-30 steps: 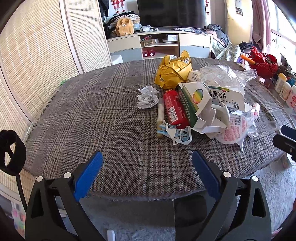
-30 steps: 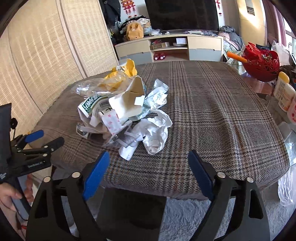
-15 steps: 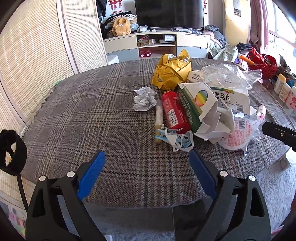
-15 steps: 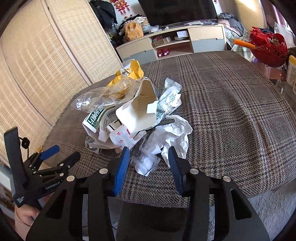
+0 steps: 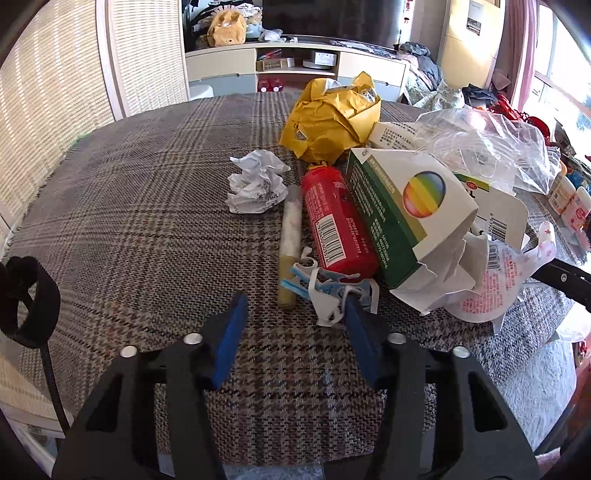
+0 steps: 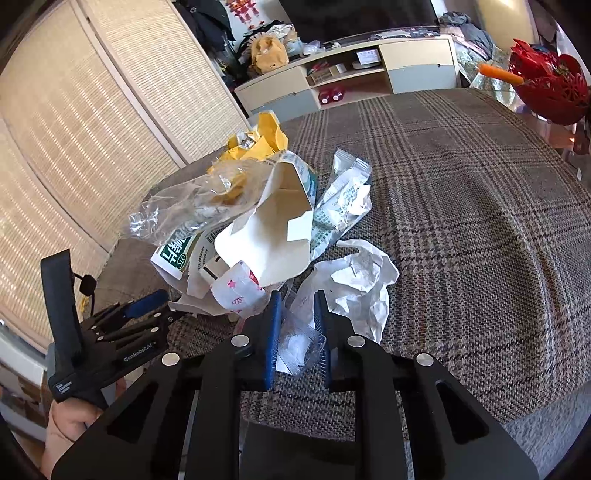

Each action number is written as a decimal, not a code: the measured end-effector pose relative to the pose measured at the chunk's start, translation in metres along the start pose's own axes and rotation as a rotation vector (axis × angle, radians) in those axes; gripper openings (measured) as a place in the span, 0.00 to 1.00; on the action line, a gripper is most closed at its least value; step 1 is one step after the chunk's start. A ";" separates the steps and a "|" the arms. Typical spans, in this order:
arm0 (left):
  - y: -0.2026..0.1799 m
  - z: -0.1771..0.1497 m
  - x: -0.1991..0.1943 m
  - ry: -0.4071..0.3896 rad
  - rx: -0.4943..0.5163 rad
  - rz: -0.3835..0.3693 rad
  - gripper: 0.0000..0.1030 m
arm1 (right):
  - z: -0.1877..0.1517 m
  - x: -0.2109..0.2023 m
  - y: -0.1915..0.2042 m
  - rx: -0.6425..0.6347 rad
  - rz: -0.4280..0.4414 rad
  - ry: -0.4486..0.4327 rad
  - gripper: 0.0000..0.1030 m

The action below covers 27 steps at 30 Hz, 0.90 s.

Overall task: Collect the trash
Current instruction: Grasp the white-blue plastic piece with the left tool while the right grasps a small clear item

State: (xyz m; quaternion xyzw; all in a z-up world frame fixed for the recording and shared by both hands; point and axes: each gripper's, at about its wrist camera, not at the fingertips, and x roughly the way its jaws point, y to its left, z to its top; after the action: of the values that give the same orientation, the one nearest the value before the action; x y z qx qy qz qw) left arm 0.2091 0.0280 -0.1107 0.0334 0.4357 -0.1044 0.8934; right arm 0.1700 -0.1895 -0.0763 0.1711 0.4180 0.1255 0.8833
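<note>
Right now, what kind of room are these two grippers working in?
Most likely a home living room: a low media cabinet with open shelves along the far wall, a dark screen above it, and a table under a plaid cloth heaped with household trash.

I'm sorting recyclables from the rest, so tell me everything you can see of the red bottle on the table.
The red bottle lies on its side on the plaid tablecloth, its length running away from the left wrist camera. It looks like glossy plastic, printed with white text and a white barcode panel. Its far end sits by the crumpled yellow paper bag. A green and white carton presses along one side, a pale slim tube lies alongside the other, and torn blue and white packaging rests at its near end.
</note>
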 end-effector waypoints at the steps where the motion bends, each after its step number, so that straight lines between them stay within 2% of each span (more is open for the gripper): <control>1: 0.000 0.000 0.001 0.000 0.001 -0.008 0.41 | 0.000 -0.001 0.003 -0.020 0.000 -0.007 0.16; 3: 0.000 0.000 0.002 -0.003 -0.005 -0.020 0.38 | 0.000 -0.001 0.006 -0.042 -0.006 -0.012 0.16; 5: -0.003 0.000 0.001 -0.006 -0.001 -0.026 0.30 | -0.001 -0.001 0.007 -0.046 -0.009 -0.011 0.15; 6: -0.004 0.000 0.001 -0.007 0.005 -0.024 0.21 | -0.002 -0.003 0.007 -0.048 -0.010 -0.013 0.14; 7: -0.007 -0.001 -0.001 -0.013 0.012 -0.020 0.16 | -0.002 -0.005 0.008 -0.051 -0.011 -0.019 0.13; 9: -0.009 -0.001 -0.005 -0.020 0.015 -0.023 0.10 | -0.001 -0.012 0.008 -0.058 -0.015 -0.036 0.11; 22: -0.020 0.000 -0.062 -0.139 0.025 0.008 0.08 | -0.005 -0.064 0.009 -0.066 -0.026 -0.132 0.09; 27: -0.024 -0.007 -0.086 -0.161 0.029 0.019 0.08 | -0.009 -0.092 0.013 -0.068 -0.017 -0.170 0.09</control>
State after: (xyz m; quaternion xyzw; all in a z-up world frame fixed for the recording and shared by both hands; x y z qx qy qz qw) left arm 0.1471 0.0188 -0.0461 0.0419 0.3607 -0.1043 0.9259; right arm 0.1051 -0.2096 -0.0125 0.1476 0.3384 0.1170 0.9219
